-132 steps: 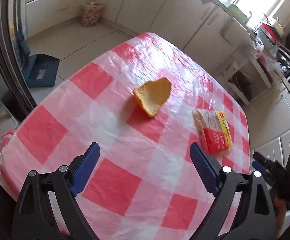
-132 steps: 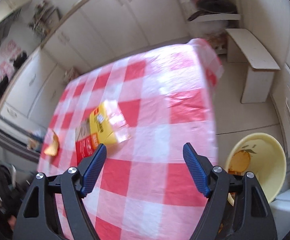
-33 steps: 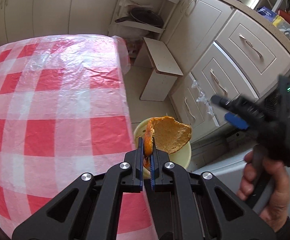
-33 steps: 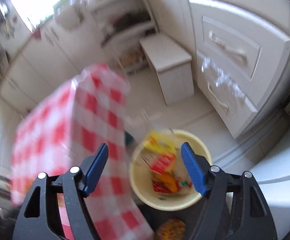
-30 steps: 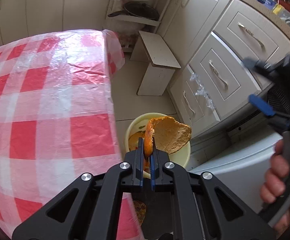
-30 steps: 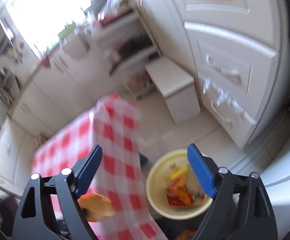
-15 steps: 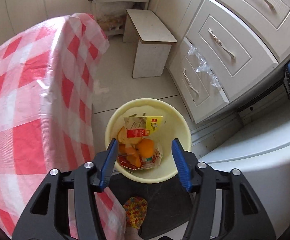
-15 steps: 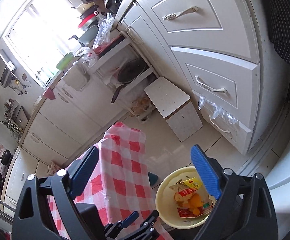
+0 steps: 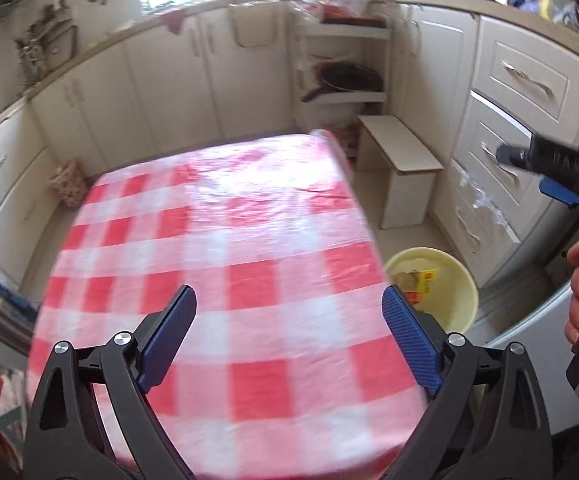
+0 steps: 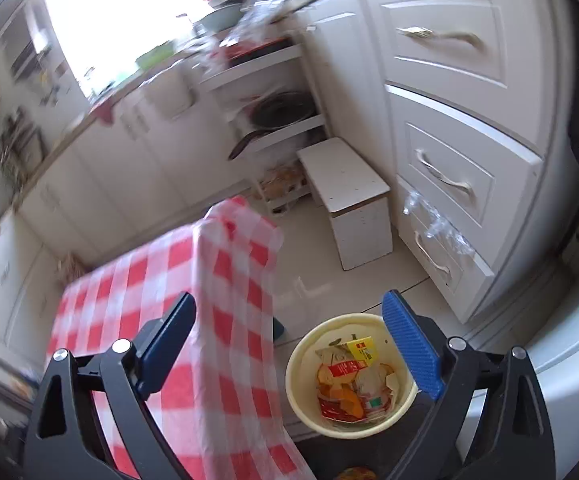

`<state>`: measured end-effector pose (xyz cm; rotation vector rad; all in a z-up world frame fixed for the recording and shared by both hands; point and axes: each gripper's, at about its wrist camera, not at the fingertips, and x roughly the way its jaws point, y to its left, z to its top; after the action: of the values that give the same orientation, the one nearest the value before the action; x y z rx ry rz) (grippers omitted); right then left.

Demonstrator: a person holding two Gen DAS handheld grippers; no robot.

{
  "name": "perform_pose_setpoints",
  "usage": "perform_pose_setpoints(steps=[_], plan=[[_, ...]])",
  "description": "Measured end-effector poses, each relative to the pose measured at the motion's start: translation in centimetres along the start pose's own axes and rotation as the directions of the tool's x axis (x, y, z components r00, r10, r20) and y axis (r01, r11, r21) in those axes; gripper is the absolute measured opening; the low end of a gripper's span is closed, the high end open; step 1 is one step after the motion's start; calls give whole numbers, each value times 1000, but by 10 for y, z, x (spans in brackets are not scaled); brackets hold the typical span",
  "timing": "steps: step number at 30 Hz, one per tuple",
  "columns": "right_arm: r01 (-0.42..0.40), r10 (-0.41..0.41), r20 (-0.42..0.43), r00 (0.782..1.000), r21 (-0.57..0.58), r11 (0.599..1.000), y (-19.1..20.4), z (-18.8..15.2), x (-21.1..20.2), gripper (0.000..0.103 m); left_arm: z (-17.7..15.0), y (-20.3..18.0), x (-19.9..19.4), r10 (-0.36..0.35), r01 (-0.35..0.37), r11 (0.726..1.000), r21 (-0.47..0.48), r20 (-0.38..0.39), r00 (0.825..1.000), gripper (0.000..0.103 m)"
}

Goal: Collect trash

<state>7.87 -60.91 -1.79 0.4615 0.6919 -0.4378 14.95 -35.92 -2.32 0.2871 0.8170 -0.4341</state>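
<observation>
The yellow trash bowl (image 9: 455, 268) stands on the floor beside the table's right edge; it also shows in the right wrist view (image 10: 305, 400). Inside lie a red and yellow carton (image 10: 353, 356) and orange peel pieces (image 10: 345, 400). My left gripper (image 9: 287, 338) is open and empty above the red and white checked tablecloth (image 9: 217, 248). My right gripper (image 10: 289, 340) is open and empty, held above the bowl and the table's corner (image 10: 233, 216). It appears in the left wrist view (image 9: 549, 172) at the far right, held in a hand.
A small white bench (image 9: 401, 160) stands on the floor beyond the bowl, next to white drawers (image 9: 501, 152). Open shelves with pans (image 9: 345, 80) and cabinets line the far wall. A small basket (image 9: 67, 184) sits on the floor at the left.
My left gripper let the orange peel go into the bowl, opened, and swung back over the table. The right gripper stayed open near the bowl.
</observation>
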Motion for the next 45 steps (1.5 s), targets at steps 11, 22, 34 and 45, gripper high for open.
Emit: perform_pose_setpoints(steps=[11,22,34,45], plan=[[-87,99,81,992,-140,986,108,-98,-85,96,-60,117,-96,138,-135,990,-50,59,989,95],[-1,29,93,995,-290,957,185,-150,-169,96,-114,159,-167,134,-128,988,-88,57,989,95],[-11,24,49,998,-243,970,190,-184,-222,96,-154,186,-226,226,-214,965,-152,66,972,95],[-1,23,91,996,-234,972,194,-207,-262,96,-163,179,-250,181,-166,974,-153,92,979,95]])
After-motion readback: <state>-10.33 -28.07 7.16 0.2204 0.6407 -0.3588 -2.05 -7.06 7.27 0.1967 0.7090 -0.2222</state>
